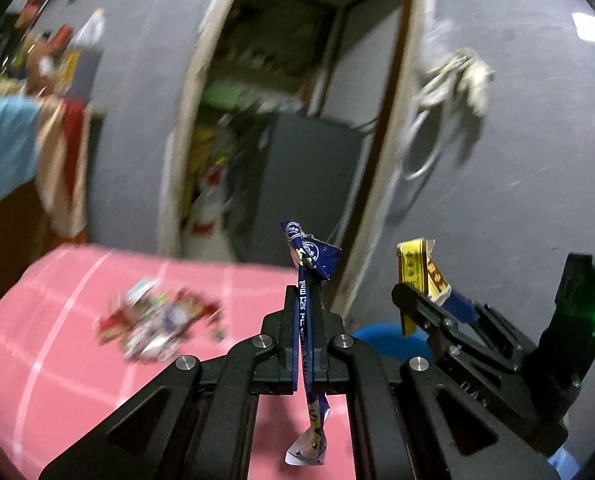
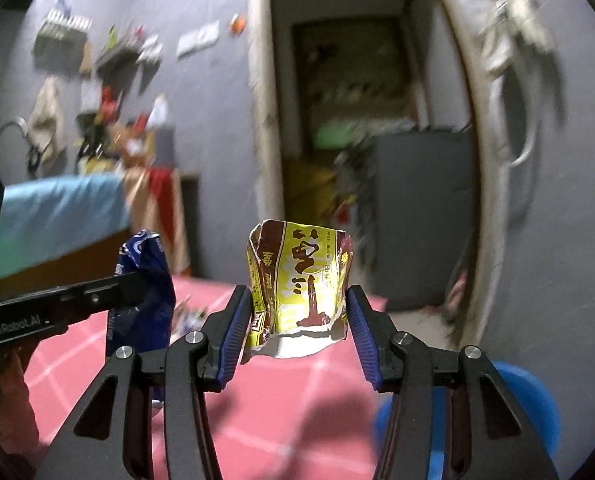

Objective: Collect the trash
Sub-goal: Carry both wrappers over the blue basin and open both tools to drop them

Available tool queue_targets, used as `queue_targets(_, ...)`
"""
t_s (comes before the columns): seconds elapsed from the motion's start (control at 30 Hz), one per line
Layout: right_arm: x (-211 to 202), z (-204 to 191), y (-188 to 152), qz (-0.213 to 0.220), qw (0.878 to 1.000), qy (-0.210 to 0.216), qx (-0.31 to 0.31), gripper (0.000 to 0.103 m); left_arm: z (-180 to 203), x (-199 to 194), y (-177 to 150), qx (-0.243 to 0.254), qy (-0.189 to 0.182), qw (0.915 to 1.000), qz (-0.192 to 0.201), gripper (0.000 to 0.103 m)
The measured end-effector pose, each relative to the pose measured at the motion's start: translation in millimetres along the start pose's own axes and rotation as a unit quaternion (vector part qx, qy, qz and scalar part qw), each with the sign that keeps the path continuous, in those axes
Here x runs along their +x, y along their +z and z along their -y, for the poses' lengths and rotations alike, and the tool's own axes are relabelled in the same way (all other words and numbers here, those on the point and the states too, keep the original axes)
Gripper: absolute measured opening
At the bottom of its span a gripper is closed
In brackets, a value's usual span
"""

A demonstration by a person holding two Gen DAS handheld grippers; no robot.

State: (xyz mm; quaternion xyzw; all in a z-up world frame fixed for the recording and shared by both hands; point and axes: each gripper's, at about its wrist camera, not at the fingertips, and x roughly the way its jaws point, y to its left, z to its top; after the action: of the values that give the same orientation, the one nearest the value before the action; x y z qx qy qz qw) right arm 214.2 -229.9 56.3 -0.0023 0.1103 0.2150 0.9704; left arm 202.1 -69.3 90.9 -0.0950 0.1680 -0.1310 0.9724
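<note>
Left gripper (image 1: 305,316) is clamping a crumpled blue foil wrapper (image 1: 311,256), right gripper (image 2: 297,320) is half-open squeezing a yellow-brown paper wrapper (image 2: 297,280); I'd keep both tight till they're over the blue bin (image 2: 537,400) at lower right.

I'm seeing the matte black left gripper (image 1: 305,312) showing silver rivets; the black right gripper (image 2: 297,320) wearing ribbed blue pads (image 2: 233,336); "GenRobot.AI" lettering.

A pink checked tabletop (image 1: 49,340) carries a blurred heap of mixed wrappers (image 1: 157,320).
</note>
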Motion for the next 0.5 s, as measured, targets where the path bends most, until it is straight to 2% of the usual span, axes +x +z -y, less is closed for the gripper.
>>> queue_targets(0.1, -21, 16, 6, 0.038, 0.998, -0.042, 0.003, 0.049, 25, 2, 10, 0.019, -0.026, 0.9988, 0.035, 0.001)
queue_targets(0.2, -36, 34, 7, 0.057, 0.995, -0.077, 0.007, 0.049, 44, 14, 14, 0.031, -0.046, 0.9975, 0.044, 0.001)
queue_targets(0.33, -42, 54, 6, 0.055, 0.991, -0.123, 0.022, 0.049, 72, 47, 16, 0.039, -0.070, 0.9965, 0.025, 0.001)
queue_targets(0.5, -43, 91, -5, 0.026, 0.984, -0.165, 0.069, 0.049, 99, 76, 7, 0.028, -0.086, 0.9958, -0.016, 0.001)
